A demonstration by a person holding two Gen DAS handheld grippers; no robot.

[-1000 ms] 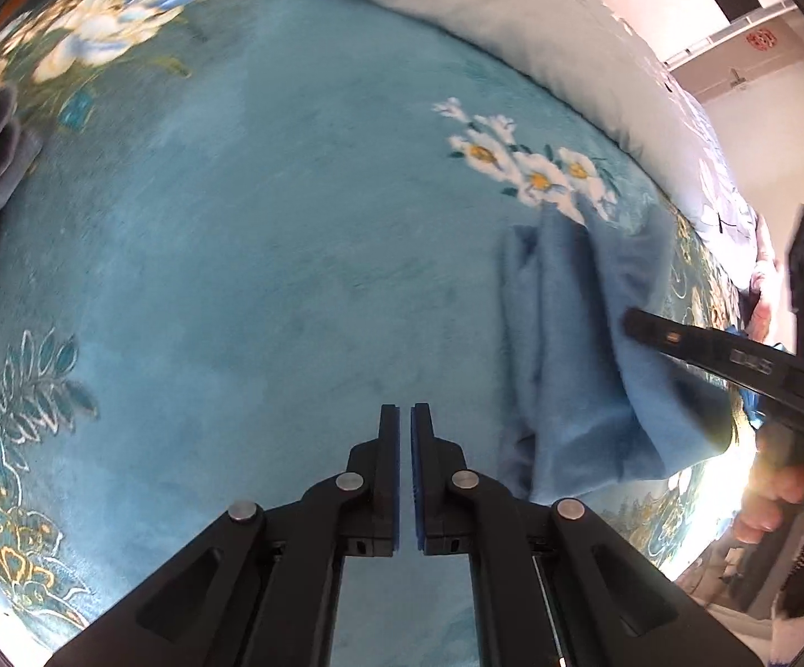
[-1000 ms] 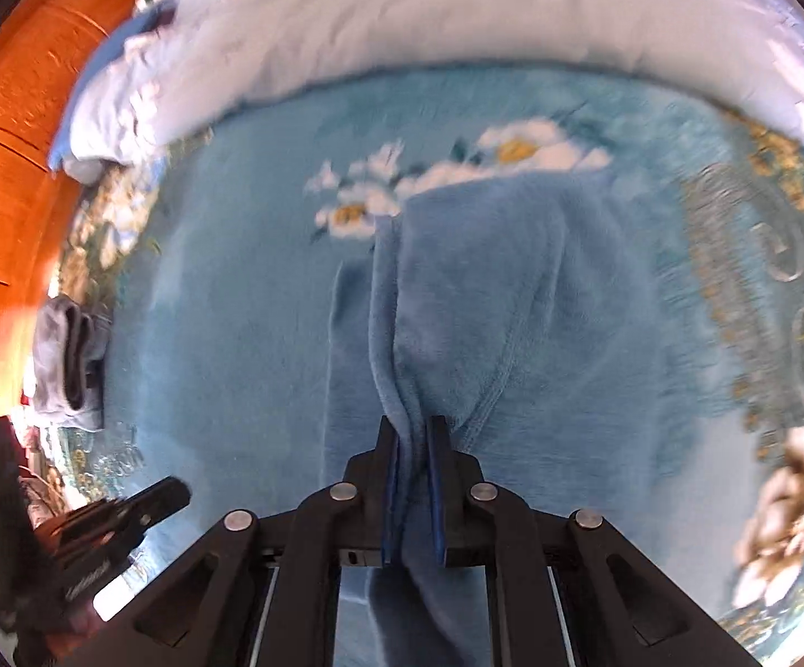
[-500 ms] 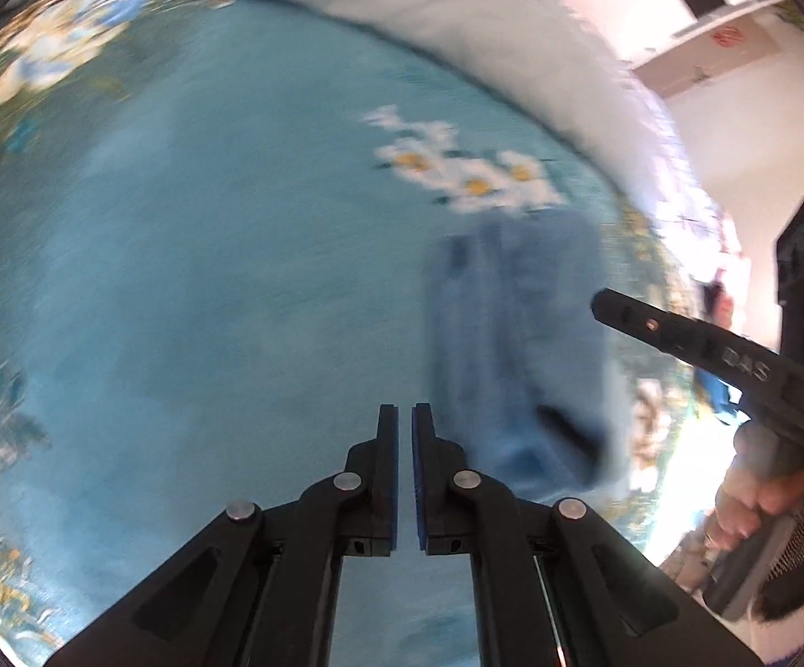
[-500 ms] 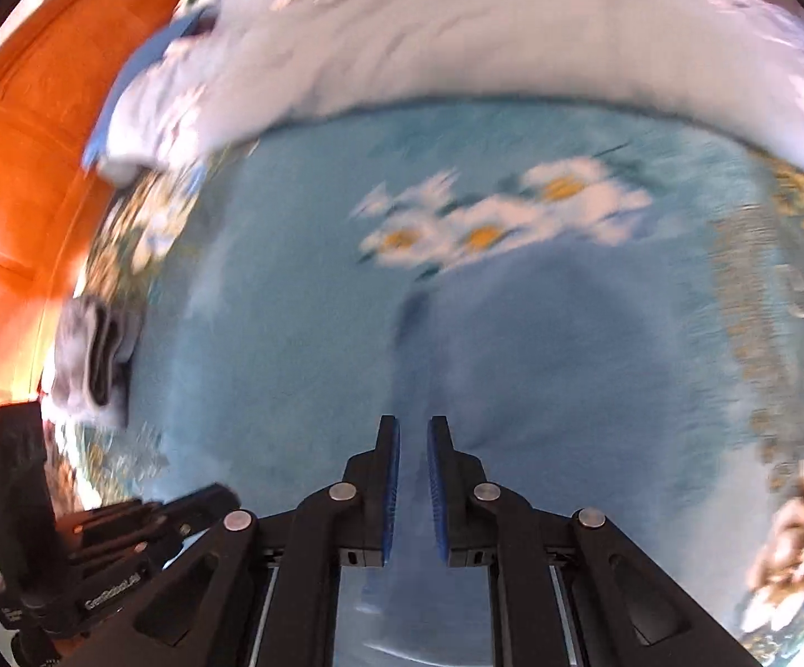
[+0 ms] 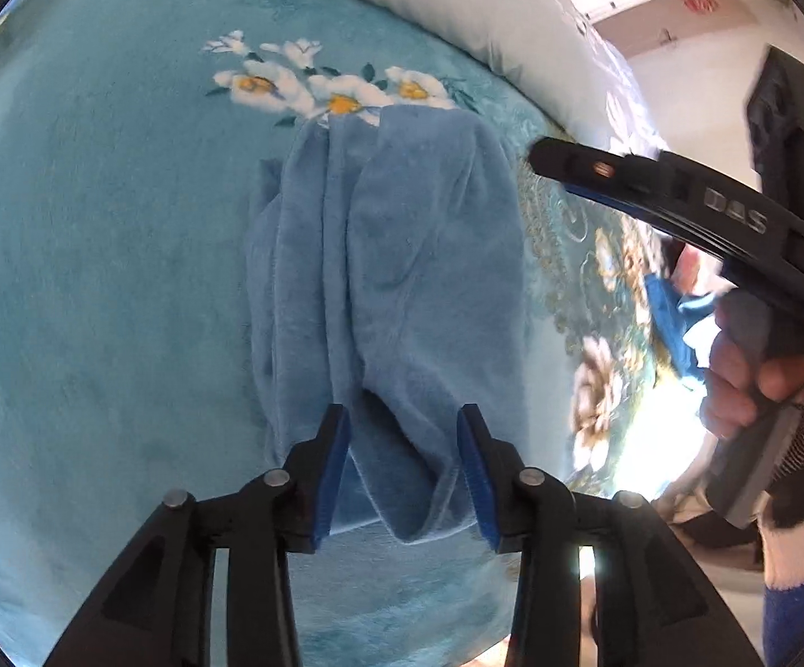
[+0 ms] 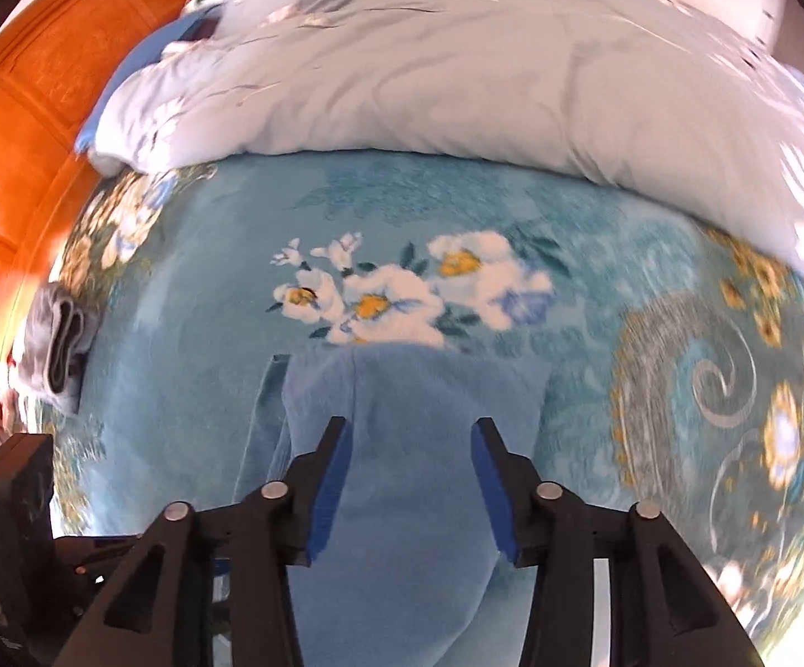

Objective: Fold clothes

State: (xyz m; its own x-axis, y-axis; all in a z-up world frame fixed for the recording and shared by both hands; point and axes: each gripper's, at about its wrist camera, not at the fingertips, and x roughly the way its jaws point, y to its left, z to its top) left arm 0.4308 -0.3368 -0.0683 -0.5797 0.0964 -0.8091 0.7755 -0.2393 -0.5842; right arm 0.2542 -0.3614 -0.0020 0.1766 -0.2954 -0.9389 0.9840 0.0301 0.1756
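Note:
A blue fleece garment [image 5: 402, 255] lies folded lengthwise on the teal floral blanket [image 5: 101, 255]. My left gripper [image 5: 403, 417] hangs over its near end. Its jaws are opening, and the cloth's folded corner sits between the blue pads without being pressed. In the right wrist view the same garment [image 6: 413, 389] runs under my right gripper [image 6: 410, 428], whose jaws are also opening with only flat cloth below them. The right gripper [image 5: 596, 167] shows at the right of the left wrist view, held by a hand [image 5: 752, 383].
A white floral duvet [image 6: 457, 72] is bunched along the back of the bed, with an orange wooden headboard [image 6: 18, 111] to the left. A folded grey garment [image 6: 60, 344] lies near that headboard. The left tool's black body [image 6: 18, 506] fills the lower left corner.
Both grippers went from shut to open. The right one let go of the garment's fold. The left one moved across the blanket and now sits over the garment's near end.

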